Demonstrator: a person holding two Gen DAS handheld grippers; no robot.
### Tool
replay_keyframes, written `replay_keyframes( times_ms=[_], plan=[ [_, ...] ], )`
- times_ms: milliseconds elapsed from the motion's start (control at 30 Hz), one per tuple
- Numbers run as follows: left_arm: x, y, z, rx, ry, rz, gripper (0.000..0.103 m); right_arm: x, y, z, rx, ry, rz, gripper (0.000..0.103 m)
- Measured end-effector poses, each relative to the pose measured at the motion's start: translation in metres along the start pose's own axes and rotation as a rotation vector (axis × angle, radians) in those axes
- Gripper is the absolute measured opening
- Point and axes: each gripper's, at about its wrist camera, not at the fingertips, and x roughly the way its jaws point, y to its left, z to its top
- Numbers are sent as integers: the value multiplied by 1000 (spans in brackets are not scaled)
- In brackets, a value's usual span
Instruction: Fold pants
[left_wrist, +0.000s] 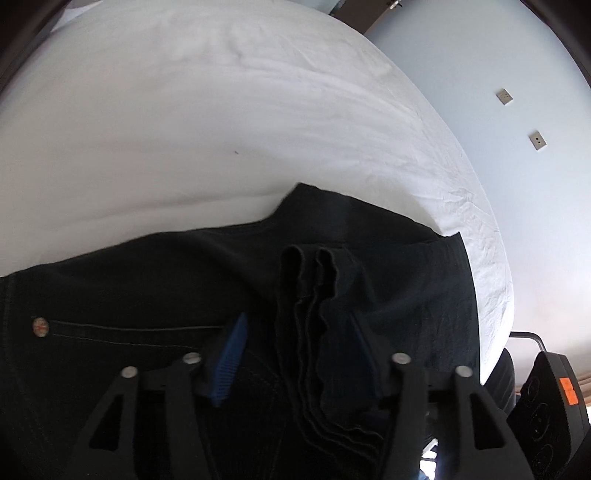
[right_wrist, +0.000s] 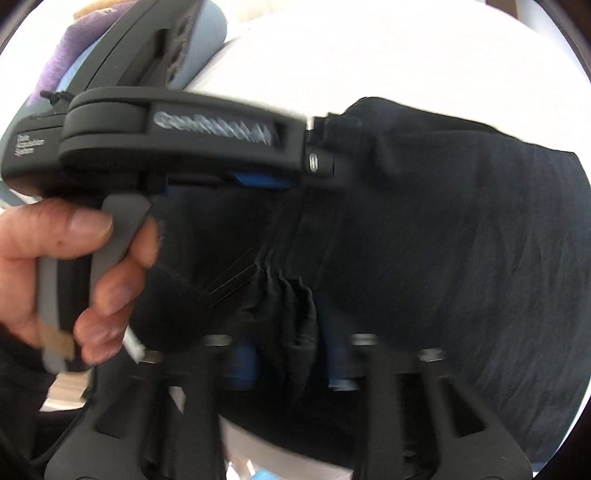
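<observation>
My left tool (left_wrist: 299, 365) stood wide, with a bunch of stacked folds of the black pants (left_wrist: 147, 280) between its blue pads (left_wrist: 229, 365), but the pads did not press on them. My right tool (right_wrist: 291, 363) was wide too, with a bunch of cloth between its pads, loose. The pants lay folded on the white bed (left_wrist: 184, 110), close to its edge. My left hand (right_wrist: 85, 266) held its handle right beside the right tool. I thought the loose folds could slide apart. The two tools were close and could bump. A pad could also catch the cloth and drag it off the edge.
</observation>
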Motion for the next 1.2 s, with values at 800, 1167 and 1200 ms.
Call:
replay_keyframes(
  times_ms=[800, 1167, 1200],
  plan=[
    [18, -54, -99, 117, -131, 130, 75, -44, -288, 69, 567, -62, 630, 100],
    [20, -67, -105, 89, -199, 154, 89, -57, -197, -66, 448, -5, 756, 94],
    [11, -65, -107, 60, -232, 132, 89, -57, -189, -79, 458, 32, 764, 94]
  ],
)
